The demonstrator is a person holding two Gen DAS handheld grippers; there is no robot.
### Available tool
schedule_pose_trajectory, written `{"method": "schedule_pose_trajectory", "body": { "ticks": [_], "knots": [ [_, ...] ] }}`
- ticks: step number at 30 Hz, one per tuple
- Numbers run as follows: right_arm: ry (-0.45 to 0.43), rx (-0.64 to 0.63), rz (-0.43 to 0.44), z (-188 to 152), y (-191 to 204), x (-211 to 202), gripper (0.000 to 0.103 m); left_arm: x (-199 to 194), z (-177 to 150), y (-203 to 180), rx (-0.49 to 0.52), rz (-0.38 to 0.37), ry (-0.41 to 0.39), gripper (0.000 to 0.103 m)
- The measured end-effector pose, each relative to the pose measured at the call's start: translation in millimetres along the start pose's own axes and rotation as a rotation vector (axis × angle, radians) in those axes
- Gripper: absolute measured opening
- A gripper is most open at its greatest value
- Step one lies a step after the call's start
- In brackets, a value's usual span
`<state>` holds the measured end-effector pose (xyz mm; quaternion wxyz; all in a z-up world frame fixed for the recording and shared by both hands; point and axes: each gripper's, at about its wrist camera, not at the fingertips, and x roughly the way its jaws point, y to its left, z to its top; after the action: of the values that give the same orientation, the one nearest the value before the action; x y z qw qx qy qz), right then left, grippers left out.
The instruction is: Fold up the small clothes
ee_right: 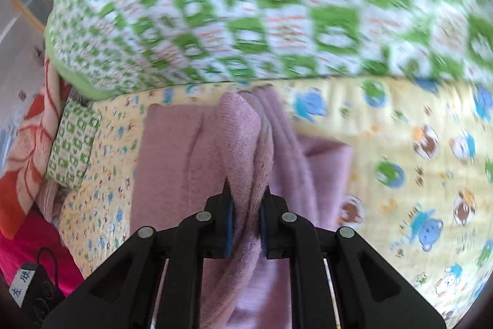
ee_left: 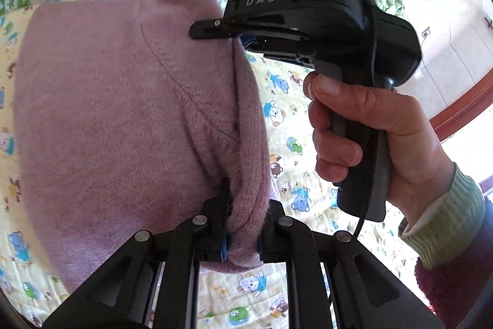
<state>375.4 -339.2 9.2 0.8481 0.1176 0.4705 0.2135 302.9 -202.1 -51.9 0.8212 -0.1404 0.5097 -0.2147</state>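
I see a bed covered by a yellow quilt (ee_left: 292, 113) printed with cartoon animals. Above it lies a green-and-white blanket (ee_right: 246, 5). At the far right of the left view, a pale wall (ee_left: 446, 36) meets reddish-brown wood trim (ee_left: 462, 110) in daylight.

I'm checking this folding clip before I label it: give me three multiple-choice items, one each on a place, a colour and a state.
1. The garment lies on:
A a bare wooden floor
B a yellow cartoon-print quilt
C a metal tray

2. The garment is:
A navy
B white
C dusty pink

3. The left gripper is:
A shut on the garment
B wide open
C holding a hanger

Answers: B, the yellow quilt shows around the cloth; C, the knit garment is dusty pink; A, the left gripper pinches a fold, as the right gripper does.
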Motion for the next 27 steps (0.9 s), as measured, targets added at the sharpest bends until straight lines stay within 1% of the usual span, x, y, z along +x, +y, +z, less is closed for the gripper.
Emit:
{"method": "schedule_pose_trajectory", "body": {
  "ticks": [2, 4, 9, 12, 15, 17, 19, 20, 22, 23, 24, 25, 26, 27],
  "knots": [
    [-0.008, -0.002, 0.008, 2, -3, -1, 0.014, 6, 5, 3, -0.001, 0.008, 0.003, 0.012],
    [-0.011, -0.013, 0.010, 5, -1, -1, 0.014, 6, 2, 2, -0.001, 0.009, 0.000, 0.012],
    [-0.038, -0.076, 0.003, 13, 9, -5, 0.014, 14, 4, -1, -0.019, 0.009, -0.018, 0.012],
    [-0.025, -0.099, -0.012, 15, 7, 0, 0.014, 24, 4, -2, -0.032, 0.013, -0.007, 0.012],
    [0.006, -0.084, -0.034, 11, -5, 11, 0.014, 32, 1, 0, -0.040, 0.017, 0.011, 0.014],
    [0.015, -0.074, -0.034, 7, -11, 15, 0.014, 38, 0, -1, -0.044, 0.010, 0.022, 0.015],
    [0.011, -0.067, -0.024, 4, -14, 15, 0.014, 40, 0, -3, -0.046, 0.001, 0.025, 0.015],
    [0.009, -0.068, -0.024, 3, -14, 15, 0.014, 41, 4, 2, -0.046, -0.003, 0.025, 0.015],
    [0.002, -0.070, -0.019, 2, -13, 14, 0.014, 42, 10, -6, -0.035, -0.010, 0.027, 0.016],
    [0.001, -0.070, -0.017, 1, -14, 13, 0.014, 45, 9, -6, -0.029, -0.009, 0.030, 0.017],
    [0.006, -0.066, -0.019, 1, -14, 13, 0.015, 47, 9, -5, -0.020, -0.010, 0.037, 0.020],
    [0.013, -0.057, -0.019, 1, -16, 14, 0.016, 49, 8, -5, -0.018, -0.008, 0.042, 0.026],
    [0.018, -0.043, -0.017, 0, -17, 13, 0.019, 50, 7, -4, -0.020, -0.015, 0.050, 0.029],
    [0.018, -0.028, -0.016, -1, -19, 12, 0.022, 49, 4, -4, -0.022, -0.035, 0.056, 0.035]
  ]
}}
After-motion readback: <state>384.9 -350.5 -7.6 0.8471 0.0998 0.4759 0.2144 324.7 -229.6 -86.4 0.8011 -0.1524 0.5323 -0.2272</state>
